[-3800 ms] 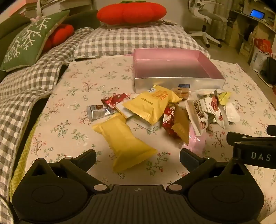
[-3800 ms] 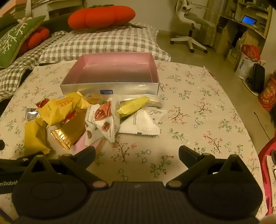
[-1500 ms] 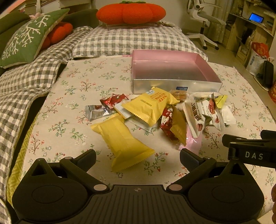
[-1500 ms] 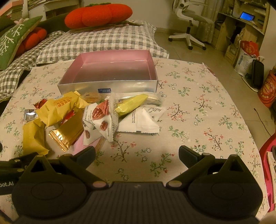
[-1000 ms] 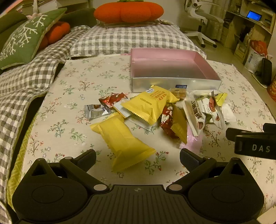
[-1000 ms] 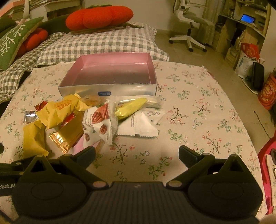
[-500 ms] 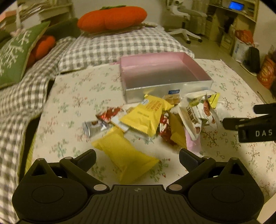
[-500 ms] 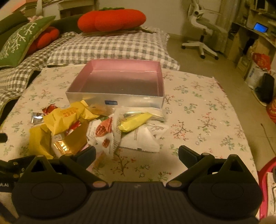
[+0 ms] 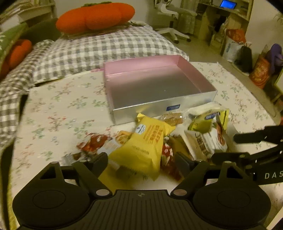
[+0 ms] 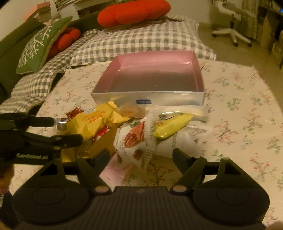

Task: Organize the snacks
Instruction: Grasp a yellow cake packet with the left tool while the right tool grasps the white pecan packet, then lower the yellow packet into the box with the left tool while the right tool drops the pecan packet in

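A heap of snack packets lies on the floral tablecloth in front of an empty pink box (image 9: 152, 86) with silver walls (image 10: 150, 100). My left gripper (image 9: 141, 161) is open, its fingers either side of a large yellow packet (image 9: 141, 148), not gripping it. My right gripper (image 10: 140, 157) is open, its fingers either side of a white packet with nut pictures (image 10: 136, 141); a small yellow-green packet (image 10: 171, 125) lies on top of the heap. Red, gold and clear-wrapped snacks sit between.
The floral tablecloth (image 9: 58, 109) covers the table. Checked bedding (image 10: 141, 40), a green cushion (image 10: 39, 47) and an orange pumpkin pillow (image 9: 95, 16) lie beyond. An office chair (image 10: 231, 21) and shelves stand at the far right.
Both grippers have moved forward and down into the snack heap, which now fills the space between their fingers. The box looks nearer. Nothing has been picked up.
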`<move>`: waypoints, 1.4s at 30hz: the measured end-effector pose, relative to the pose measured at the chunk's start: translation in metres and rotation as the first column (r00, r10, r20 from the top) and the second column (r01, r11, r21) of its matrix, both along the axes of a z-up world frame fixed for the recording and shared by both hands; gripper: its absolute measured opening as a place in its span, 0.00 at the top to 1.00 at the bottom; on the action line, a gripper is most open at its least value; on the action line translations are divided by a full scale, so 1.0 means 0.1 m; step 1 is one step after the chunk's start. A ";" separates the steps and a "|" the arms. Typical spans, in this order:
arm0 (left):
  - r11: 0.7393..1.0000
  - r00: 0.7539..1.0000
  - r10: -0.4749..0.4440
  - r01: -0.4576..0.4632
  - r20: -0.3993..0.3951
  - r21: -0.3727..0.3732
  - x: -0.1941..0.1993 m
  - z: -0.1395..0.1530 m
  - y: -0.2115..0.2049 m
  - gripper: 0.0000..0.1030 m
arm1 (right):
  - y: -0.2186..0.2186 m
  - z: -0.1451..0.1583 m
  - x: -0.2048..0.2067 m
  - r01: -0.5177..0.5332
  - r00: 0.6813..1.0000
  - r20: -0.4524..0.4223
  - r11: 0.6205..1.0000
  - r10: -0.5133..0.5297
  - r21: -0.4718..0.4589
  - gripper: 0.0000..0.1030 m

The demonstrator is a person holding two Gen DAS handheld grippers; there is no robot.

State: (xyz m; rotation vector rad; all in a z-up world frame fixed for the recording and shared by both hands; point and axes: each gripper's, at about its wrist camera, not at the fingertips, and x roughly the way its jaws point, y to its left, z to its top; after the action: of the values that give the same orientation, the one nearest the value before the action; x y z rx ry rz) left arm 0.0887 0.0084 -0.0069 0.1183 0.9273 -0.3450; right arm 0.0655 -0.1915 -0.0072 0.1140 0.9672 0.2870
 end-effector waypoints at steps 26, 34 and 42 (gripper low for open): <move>0.995 1.000 0.003 -0.003 0.000 -0.102 0.24 -0.15 -0.03 0.70 | -0.14 -0.09 0.17 0.087 0.996 -0.002 0.986 -0.088 0.141 0.58; 0.991 0.999 0.028 -0.025 0.017 -0.131 0.11 0.05 0.02 0.71 | -0.18 0.00 0.14 0.111 0.993 0.020 0.977 -0.116 0.182 0.60; 0.980 0.994 0.093 -0.080 0.061 -0.180 -0.02 0.31 0.10 0.71 | -0.30 0.16 0.19 0.181 0.979 0.039 0.945 -0.199 0.271 0.60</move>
State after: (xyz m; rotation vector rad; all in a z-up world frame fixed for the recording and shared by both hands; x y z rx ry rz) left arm 0.0868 0.0180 0.0237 -0.0728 0.8272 -0.3390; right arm 0.0844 -0.2215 0.0090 0.4399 0.8406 0.2395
